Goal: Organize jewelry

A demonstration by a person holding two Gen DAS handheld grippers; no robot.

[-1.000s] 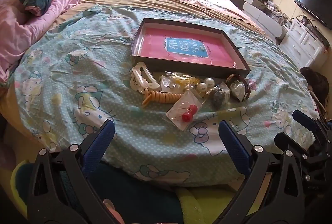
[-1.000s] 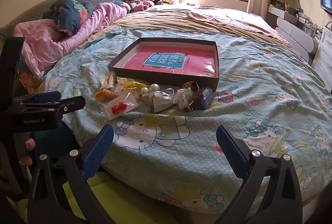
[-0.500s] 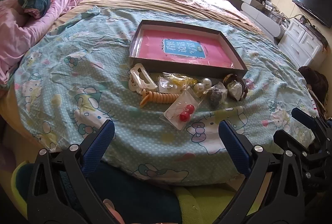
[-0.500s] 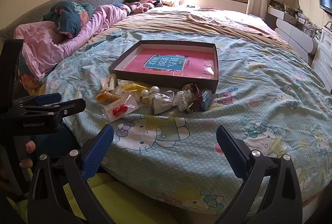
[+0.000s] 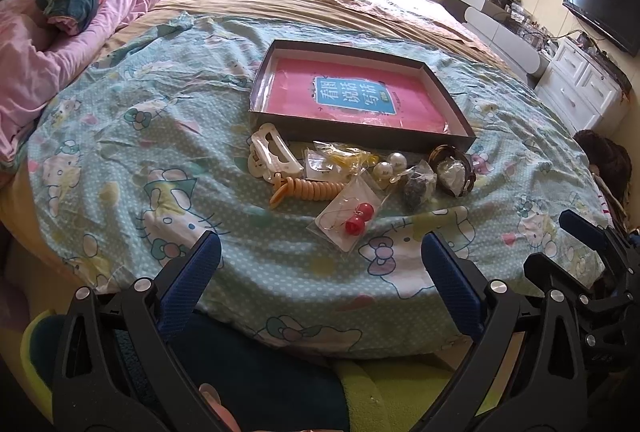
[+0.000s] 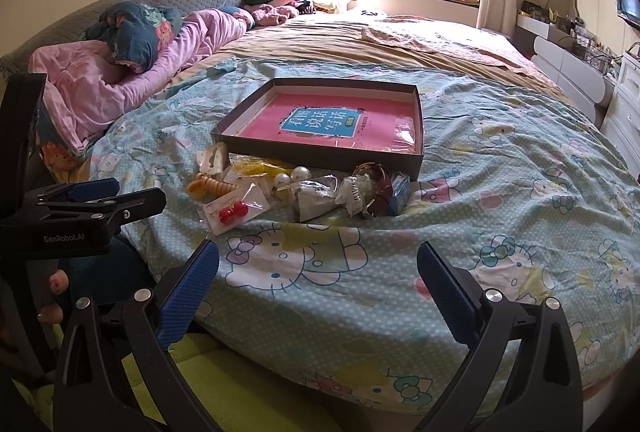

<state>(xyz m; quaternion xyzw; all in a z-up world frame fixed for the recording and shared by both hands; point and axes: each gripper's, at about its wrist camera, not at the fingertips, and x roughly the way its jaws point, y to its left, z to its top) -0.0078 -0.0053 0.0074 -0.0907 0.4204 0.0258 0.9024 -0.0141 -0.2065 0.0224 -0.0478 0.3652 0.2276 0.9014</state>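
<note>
A dark shallow box (image 5: 384,141) with a pink sheet inside lies on the bed; it also shows in the right wrist view (image 6: 320,158). In front of it lies a heap of jewelry: a white hair clip (image 5: 272,150), an orange coil tie (image 5: 312,188), a bag with red earrings (image 5: 352,220), pearls (image 5: 390,164) and a dark bangle (image 5: 456,168). The red earrings (image 6: 234,214) and pearls (image 6: 292,177) show in the right wrist view too. My left gripper (image 5: 320,268) is open and empty, short of the heap. My right gripper (image 6: 318,272) is open and empty at the bed's near edge.
A Hello Kitty sheet (image 5: 132,136) covers the bed. Pink and blue bedding (image 6: 120,72) is piled at the left. White drawers (image 5: 584,88) and a TV (image 5: 600,12) stand at the right. The left gripper (image 6: 92,208) shows in the right wrist view.
Both grippers have drifted slightly; the views have tilted up a little. Both stay open and empty. The jewelry has not moved.
</note>
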